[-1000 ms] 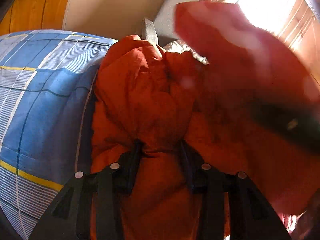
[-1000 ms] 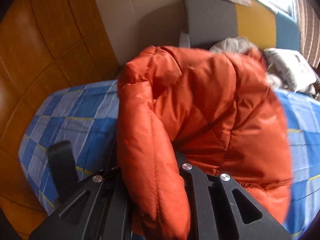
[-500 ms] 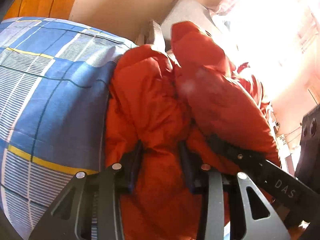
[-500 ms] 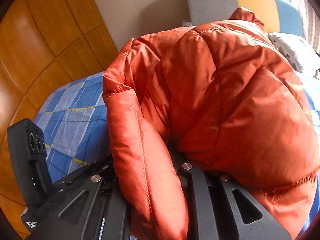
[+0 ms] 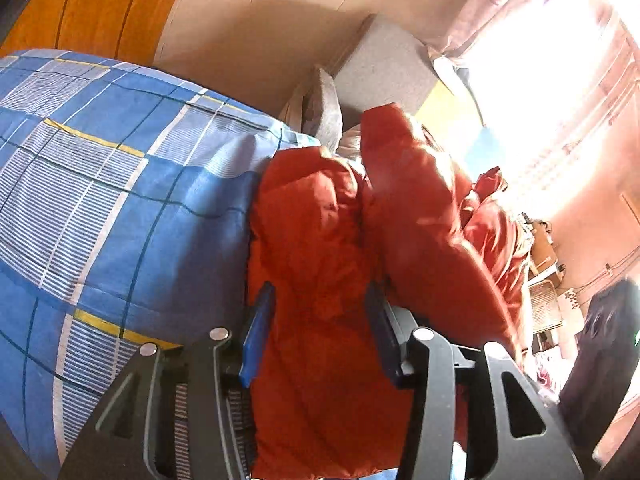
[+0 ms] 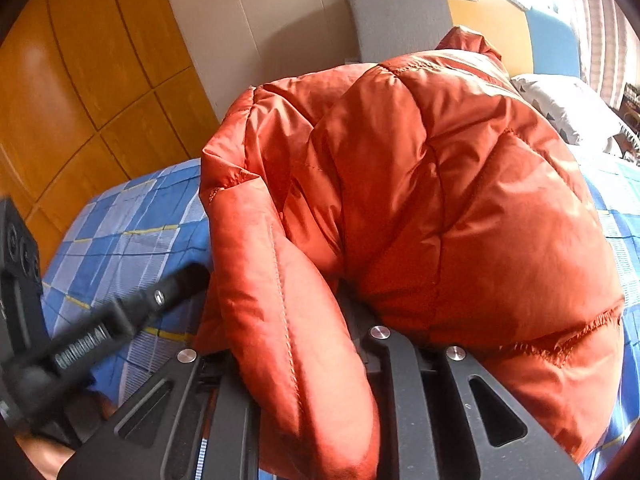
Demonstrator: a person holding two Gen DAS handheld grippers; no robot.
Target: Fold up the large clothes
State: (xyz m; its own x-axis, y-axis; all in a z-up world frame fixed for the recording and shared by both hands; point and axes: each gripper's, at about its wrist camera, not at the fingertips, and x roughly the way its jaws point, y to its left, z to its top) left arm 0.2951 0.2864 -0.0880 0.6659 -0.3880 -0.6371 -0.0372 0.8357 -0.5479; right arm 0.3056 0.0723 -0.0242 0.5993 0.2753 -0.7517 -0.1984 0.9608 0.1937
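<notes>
Mid-fold: laying the orange puffer jacket [image 6: 440, 200] over on the bed [image 5: 112, 208].
My left hand-held gripper [image 5: 320, 332] has just been loosening around its padded fold; my right hand-held gripper [image 6: 296, 344] clamps another, easing slightly. Next I judge: release and flatten.

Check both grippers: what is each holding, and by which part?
Both hold the orange puffer jacket: the right gripper by a stitched edge fold, the left gripper by bunched padding.
</notes>
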